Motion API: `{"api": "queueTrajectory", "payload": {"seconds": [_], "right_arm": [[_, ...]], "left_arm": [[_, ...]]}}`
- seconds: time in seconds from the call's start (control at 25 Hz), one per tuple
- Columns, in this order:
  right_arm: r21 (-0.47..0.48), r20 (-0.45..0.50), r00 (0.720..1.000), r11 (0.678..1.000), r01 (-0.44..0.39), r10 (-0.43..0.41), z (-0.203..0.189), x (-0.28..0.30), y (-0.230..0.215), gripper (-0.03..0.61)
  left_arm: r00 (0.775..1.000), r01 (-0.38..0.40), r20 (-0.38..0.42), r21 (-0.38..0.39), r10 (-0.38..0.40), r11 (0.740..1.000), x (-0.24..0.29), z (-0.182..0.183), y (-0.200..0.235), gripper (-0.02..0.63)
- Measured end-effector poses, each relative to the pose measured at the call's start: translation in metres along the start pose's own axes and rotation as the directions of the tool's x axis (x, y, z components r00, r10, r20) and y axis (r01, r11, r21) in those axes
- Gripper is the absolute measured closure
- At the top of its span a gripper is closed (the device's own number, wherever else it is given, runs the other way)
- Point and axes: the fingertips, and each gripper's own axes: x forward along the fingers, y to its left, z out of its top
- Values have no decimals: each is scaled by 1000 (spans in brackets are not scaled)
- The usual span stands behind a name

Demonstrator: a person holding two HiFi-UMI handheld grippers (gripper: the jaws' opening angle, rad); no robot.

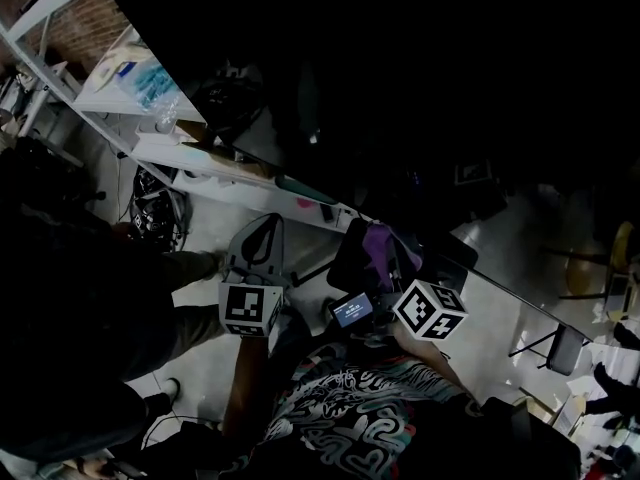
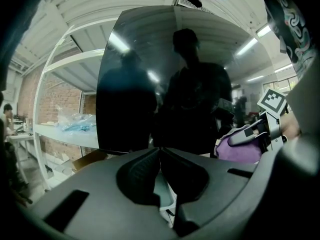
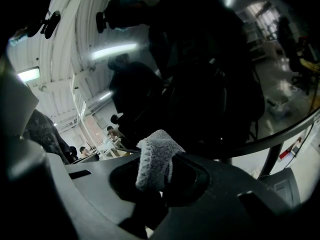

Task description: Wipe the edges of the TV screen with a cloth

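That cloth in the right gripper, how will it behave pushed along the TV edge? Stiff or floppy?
Probably floppy: the cloth bunches and folds over above the right gripper's jaws. Likely light, with a nubby knit that should drag, not slip, on the glossy TV screen.

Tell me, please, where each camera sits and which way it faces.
Head view: on the person's head, looking steeply down at the TV screen; left claw, right claw and patterned shirt show.
Left gripper view: on the left claw, facing the TV screen; its shut jaws show.
Right gripper view: on the right claw, facing the TV screen; its jaws grip the purple cloth.
Shared: all see the TV screen; the purple cloth too.
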Motion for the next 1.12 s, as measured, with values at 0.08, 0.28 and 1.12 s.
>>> {"api": "queueTrajectory", "payload": {"seconds": [0.08,0.28,1.12], "right_arm": [[3,0,1000,1000,4,-4,-2,9,3,486],[7,2,1000,1000,15,-15,-8,27,17,486],[18,7,1000,1000,15,-15,-14,64,68,486]], "left_arm": [[1000,7,-8,11,-7,1000,4,-3,8,594],[1000,16,6,0,-16,1000,9,-8,32,595],[999,20,30,-26,-20,999,-1,-2,90,594]]}}
